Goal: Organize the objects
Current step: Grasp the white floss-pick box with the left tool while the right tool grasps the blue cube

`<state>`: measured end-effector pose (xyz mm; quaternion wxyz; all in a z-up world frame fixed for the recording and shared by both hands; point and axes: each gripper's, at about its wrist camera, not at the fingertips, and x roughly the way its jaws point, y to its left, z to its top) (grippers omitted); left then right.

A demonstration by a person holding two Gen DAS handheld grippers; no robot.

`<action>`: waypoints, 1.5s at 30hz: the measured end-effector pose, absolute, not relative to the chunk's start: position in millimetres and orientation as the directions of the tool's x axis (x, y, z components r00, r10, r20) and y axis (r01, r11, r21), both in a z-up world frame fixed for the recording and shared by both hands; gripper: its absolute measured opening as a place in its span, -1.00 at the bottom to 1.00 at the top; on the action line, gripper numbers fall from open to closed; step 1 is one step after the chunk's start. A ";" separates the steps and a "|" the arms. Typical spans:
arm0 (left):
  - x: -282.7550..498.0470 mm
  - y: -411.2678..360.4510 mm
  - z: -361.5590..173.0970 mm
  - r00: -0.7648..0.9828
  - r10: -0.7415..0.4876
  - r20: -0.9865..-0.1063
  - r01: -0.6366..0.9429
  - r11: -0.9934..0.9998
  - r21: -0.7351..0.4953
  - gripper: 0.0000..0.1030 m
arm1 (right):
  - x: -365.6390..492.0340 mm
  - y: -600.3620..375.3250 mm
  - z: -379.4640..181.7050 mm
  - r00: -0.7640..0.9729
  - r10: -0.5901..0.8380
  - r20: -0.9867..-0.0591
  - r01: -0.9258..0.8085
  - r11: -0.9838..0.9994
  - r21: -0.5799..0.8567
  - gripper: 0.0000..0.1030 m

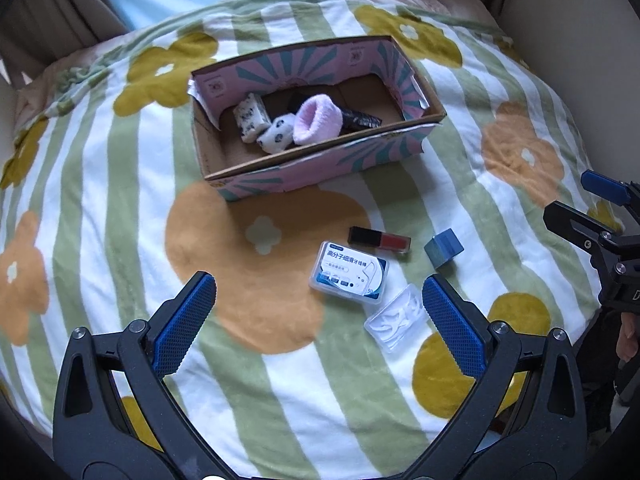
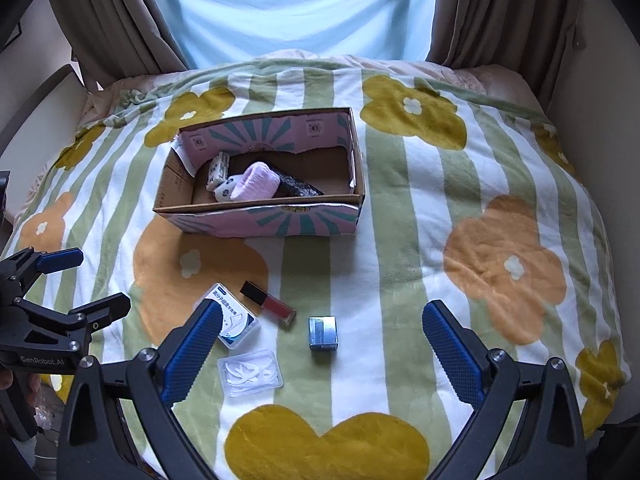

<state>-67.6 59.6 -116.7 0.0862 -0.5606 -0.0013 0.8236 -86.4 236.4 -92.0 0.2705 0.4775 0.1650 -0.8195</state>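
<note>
Both sets of jaws stand wide apart and grip nothing: the left gripper (image 1: pixel 320 320) hovers low over the bed's blanket (image 1: pixel 260 380), and the right gripper (image 2: pixel 322 344) hangs over the same patch from the other side, with the small blue box (image 2: pixel 323 334) lying between its fingers in its own view. Judging from this, the step in hand is the approach to the next pickup, with nothing yet lifted. Nearest the left jaws lie the clear case of floss picks (image 1: pixel 396 322), just beside its right finger, and the labelled floss-pick box (image 1: pixel 349 273), touching or nearly touching that case. Just beyond sit the red lip gloss tube (image 1: pixel 379 240) and the blue box, close together but apart. That makes 4 loose items on the blanket: 2 floss containers, 1 tube, 1 box. Farther out stands 1 open cardboard box (image 1: pixel 320 172) with a pink and teal print, already holding 1 pink rolled sock (image 1: pixel 318 119), 2 white patterned rolls that look like socks (image 1: pixel 264 124), and 1 dark item (image 1: pixel 360 118) that is partly hidden. The next move probably calls for lowering 1 gripper squarely over a single item, closing across its narrow sides without nudging its neighbours on the soft blanket, then carrying it to the free right half of the cardboard box.
</note>
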 end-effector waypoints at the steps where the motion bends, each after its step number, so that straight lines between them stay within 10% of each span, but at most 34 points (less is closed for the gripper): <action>1: -71.7 64.3 -127.3 -0.343 0.150 -0.927 -0.157 -0.982 -0.101 0.99 | -88.9 236.1 -100.5 -0.396 -0.279 -0.875 0.597 -0.802 -0.015 0.93; 19: -107.5 118.3 -280.0 -0.156 0.145 -0.977 -0.281 -0.955 -0.097 0.99 | -120.0 225.3 -247.6 -0.279 -0.174 -0.945 0.603 -0.797 -0.031 0.45; 45: -120.9 116.4 -309.4 -0.109 0.179 -0.978 -0.284 -0.948 -0.142 0.76 | -115.8 222.9 -275.5 -0.253 -0.136 -0.958 0.623 -0.781 -0.053 -0.40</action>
